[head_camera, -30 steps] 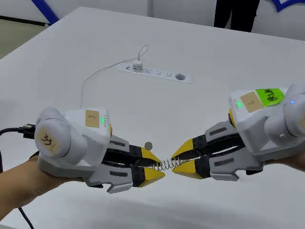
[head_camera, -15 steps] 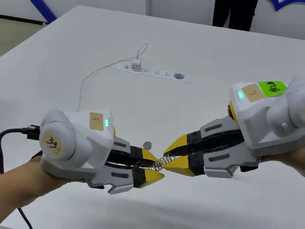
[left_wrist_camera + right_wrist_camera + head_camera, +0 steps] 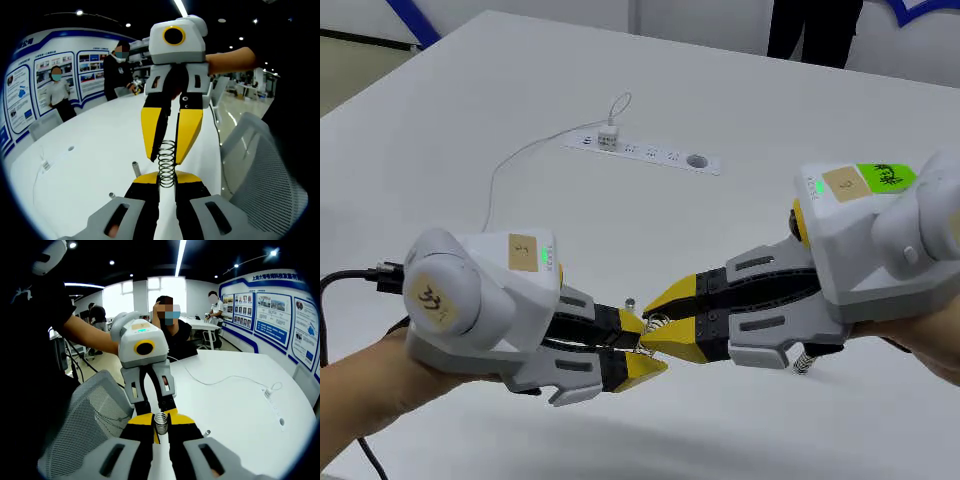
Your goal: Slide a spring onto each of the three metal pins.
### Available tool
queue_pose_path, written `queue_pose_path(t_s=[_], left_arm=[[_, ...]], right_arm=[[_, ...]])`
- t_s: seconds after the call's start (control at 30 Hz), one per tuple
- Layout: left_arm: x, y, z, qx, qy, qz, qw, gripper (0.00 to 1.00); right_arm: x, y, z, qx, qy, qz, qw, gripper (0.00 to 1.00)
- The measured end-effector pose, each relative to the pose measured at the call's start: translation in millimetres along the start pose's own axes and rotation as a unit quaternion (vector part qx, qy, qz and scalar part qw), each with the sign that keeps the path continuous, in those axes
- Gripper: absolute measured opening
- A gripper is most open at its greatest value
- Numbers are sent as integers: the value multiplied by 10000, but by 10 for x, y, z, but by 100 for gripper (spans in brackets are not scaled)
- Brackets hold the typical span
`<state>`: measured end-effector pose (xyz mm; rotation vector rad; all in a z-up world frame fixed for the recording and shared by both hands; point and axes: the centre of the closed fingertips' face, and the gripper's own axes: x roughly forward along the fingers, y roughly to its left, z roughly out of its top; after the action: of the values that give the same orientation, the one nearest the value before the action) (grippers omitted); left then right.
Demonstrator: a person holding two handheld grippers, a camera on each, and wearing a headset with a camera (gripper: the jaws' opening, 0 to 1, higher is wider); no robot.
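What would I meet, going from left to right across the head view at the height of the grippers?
Black cable, left gripper, right gripper, hand.

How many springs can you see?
2. One spring is pinched between the left gripper and right gripper; a second spring sits on the table under the right gripper. Others may be hidden.

Above the near part of the table point(image 3: 470, 120), the left gripper point(image 3: 653, 346) sits at the left and the right gripper point(image 3: 645, 328) at the right, tip to tip. A spring point(image 3: 657, 321) lies between them (gripped at either end by each pair of jaws). A pin point(image 3: 631, 301) stands on the table just behind the tips, and a power strip point(image 3: 645, 155) lies farther back.
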<state>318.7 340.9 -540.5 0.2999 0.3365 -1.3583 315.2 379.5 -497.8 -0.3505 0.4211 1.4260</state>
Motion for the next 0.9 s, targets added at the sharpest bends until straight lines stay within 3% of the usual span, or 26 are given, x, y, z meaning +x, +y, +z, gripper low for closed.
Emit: queue_pose_path(t_s=[0.23,0.33,0.4,0.6,0.73,0.9], left_arm=[[-5,31,17,20,-60,72,10000,10],[-26,27,34,-215,-172,25,9996,12],[-39,47,22,-187,-150,70,9997,12],[-98,133,40,-351,-256,218,9988,34],[-135,208,-10,-376,-160,379,9984,41],[-190,254,-40,-506,-196,460,9975,47]], right_arm=[[2,-26,21,-12,10,-70,10000,10],[13,-30,45,0,-14,-75,10000,10],[24,-36,54,-29,-11,-85,10000,10],[44,-72,107,-48,-53,-126,9999,10],[53,-119,120,-52,-62,-176,9998,10],[58,-209,112,-49,-58,-236,9997,10]])
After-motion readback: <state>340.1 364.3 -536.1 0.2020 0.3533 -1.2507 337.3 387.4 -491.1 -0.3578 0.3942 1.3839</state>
